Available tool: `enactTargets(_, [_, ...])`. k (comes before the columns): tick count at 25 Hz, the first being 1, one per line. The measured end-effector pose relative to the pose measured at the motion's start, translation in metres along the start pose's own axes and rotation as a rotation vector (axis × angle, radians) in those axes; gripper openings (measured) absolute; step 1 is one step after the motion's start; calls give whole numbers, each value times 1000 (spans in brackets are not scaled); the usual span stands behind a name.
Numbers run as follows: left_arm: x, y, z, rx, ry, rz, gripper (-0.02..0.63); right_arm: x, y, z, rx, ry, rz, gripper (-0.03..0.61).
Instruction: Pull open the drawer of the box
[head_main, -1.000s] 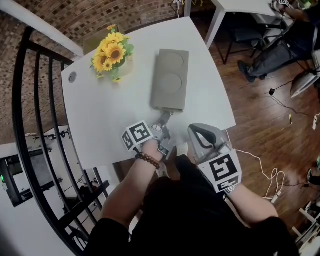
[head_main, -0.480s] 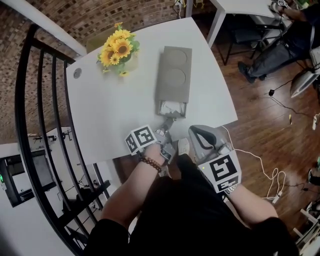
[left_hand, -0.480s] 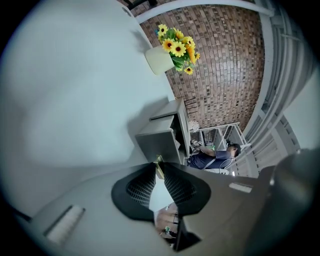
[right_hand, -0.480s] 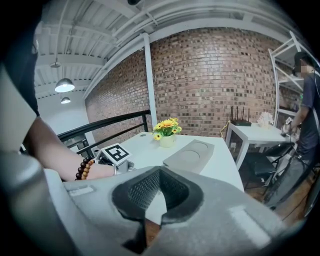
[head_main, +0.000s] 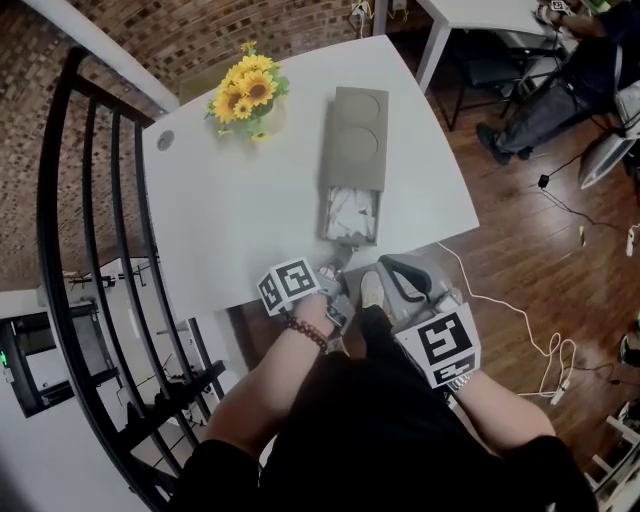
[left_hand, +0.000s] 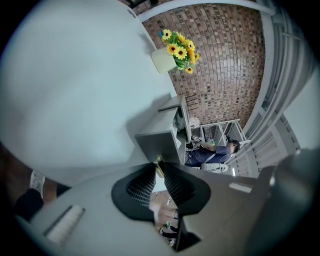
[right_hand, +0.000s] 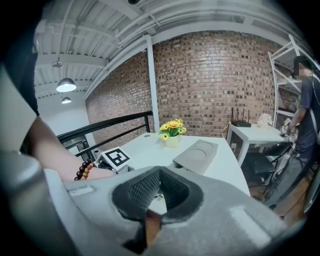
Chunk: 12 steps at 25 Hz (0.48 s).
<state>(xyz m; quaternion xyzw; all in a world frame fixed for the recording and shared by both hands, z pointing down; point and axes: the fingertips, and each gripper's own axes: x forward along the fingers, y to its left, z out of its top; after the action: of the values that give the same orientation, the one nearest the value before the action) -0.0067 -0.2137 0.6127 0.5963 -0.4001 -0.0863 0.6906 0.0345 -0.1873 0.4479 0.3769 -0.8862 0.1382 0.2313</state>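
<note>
- At the near edge of the white tabletop (head_main: 230, 200) lies the long gray box (head_main: 356, 135), its lid marked with two round recesses.
- Its drawer (head_main: 349, 215) stands partly out of the box's near end, toward the person, with pale crumpled stuff showing inside.
- Left tongs (left_hand: 159, 167) are closed down narrow on the small brass-coloured pull (left_hand: 158, 160) on the drawer's front, one pad on either side of it.
- Right tongs (right_hand: 160, 172) are held just off the tabletop's near edge, to the right of the drawer and clear of it; their pads meet at the tips with nothing between them.
- A pot of sunflowers (head_main: 250, 88) stands on the far left part of the tabletop, well apart from the box.
- A beaded bracelet (head_main: 300, 326) sits on the left wrist.
- A black railing (head_main: 90, 250) runs along the tabletop's left side.
</note>
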Motion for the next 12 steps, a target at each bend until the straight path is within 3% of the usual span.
enactTargets(12, [-27, 15, -31, 4, 32, 1, 64, -19, 30, -11, 13, -14, -28, -9])
